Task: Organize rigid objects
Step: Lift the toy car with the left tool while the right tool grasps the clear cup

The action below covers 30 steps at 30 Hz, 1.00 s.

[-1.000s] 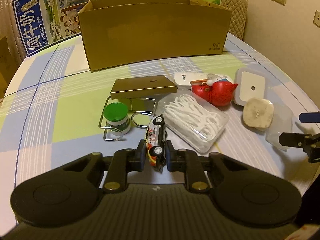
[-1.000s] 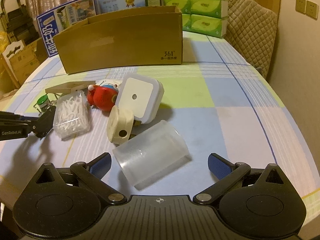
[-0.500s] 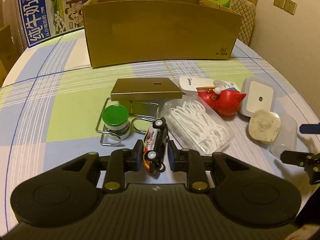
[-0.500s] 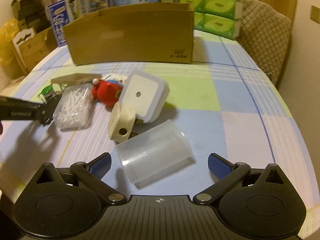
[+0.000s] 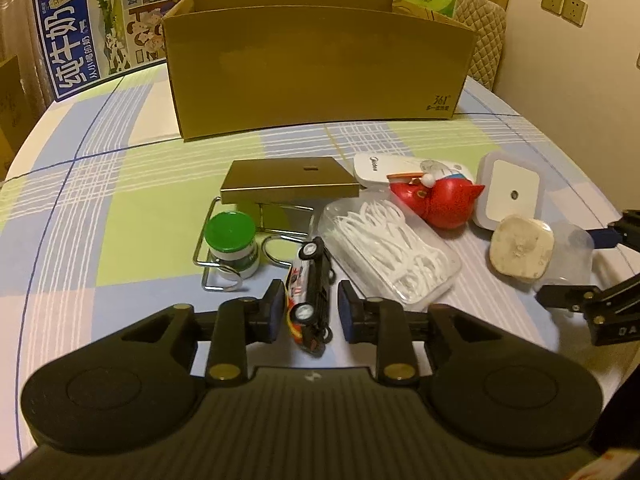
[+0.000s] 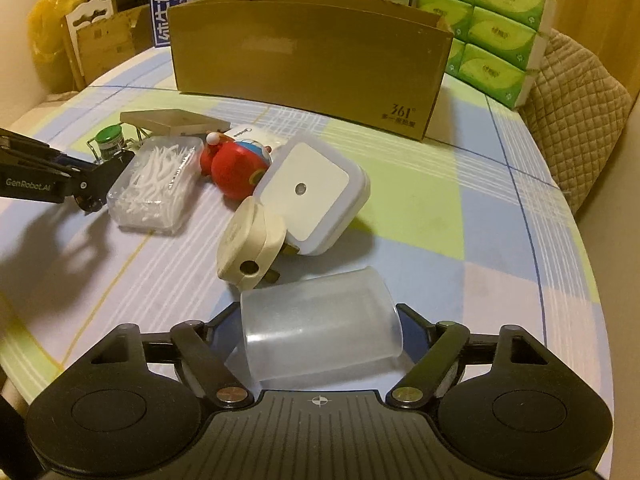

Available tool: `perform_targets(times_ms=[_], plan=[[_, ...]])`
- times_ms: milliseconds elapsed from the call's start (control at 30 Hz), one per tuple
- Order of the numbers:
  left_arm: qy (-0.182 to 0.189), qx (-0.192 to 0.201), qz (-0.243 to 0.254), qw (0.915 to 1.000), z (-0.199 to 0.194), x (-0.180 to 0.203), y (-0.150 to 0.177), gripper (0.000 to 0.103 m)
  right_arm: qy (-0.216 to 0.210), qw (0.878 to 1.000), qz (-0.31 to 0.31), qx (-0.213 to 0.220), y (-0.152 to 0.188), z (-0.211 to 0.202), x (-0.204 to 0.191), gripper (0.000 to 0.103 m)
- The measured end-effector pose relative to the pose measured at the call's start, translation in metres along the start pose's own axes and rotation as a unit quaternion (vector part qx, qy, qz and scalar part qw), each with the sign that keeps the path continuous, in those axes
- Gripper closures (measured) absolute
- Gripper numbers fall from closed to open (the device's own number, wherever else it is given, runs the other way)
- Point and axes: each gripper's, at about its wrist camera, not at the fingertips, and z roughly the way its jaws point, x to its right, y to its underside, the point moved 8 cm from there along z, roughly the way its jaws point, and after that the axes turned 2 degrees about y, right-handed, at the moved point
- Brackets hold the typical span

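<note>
Two grippers low over the near edge of the table (image 5: 100,184), each with one thing between its fingers.

- Toy car (image 5: 310,296): white and black with red-yellow trim, tipped onto its side, lying between the fingers of the left gripper (image 5: 308,314). Jaws are opening; a sliver of gap shows on each side of the car, so the pads are not pressing it.
- Translucent cup (image 6: 320,332): lying on its side near the table's right edge, between the fingers of the right gripper (image 6: 318,311). Jaws are closing, and both fingers sit hard against the cup's walls.
- Just beyond the cup: cream plug adapter (image 6: 252,244), its prongs toward a white square night light (image 6: 316,192) that leans on it.
- Left of those: red round-bodied figure (image 5: 444,200), lying partly on a white remote (image 5: 376,166).
- Clear box of floss picks (image 5: 388,248), just right of the car, touching or nearly touching it.
- Green-lidded jar (image 5: 231,242), upright in a wire rack (image 5: 208,264), left of the car. A flat gold box (image 5: 288,178) rests on the rack's far end.
- Far side of the table: open cardboard box (image 5: 320,68), long side facing the grippers; its inside is not visible.
- Behind it: blue milk carton case (image 5: 80,32) at the far left corner, green tissue packs (image 6: 492,28) at the far right, a quilted chair back (image 6: 576,112) beside them.
</note>
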Motion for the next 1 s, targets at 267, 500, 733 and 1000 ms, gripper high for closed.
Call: perform_targets(times_ms=[267, 500, 733, 1000], plan=[[0.0, -0.003, -0.002, 1.0, 0.007, 0.0, -0.002, 0.08, -0.009, 0.999, 0.036, -0.002, -0.002, -0.004, 0.003, 0.032], [-0.009, -0.018, 0.007, 0.9998, 0.002, 0.003, 0.004, 0.084, -0.009, 0.996, 0.092, -0.005, 0.0, -0.012, 0.016, 0.032], [-0.01, -0.009, 0.007, 0.9999, -0.016, 0.004, 0.006, 0.085, -0.006, 0.993, 0.115, 0.02, -0.008, -0.03, 0.021, 0.032], [-0.014, 0.017, 0.001, 0.9998, -0.039, 0.009, -0.014, 0.085, -0.007, 0.987, 0.142, 0.072, -0.029, -0.054, 0.023, 0.032]])
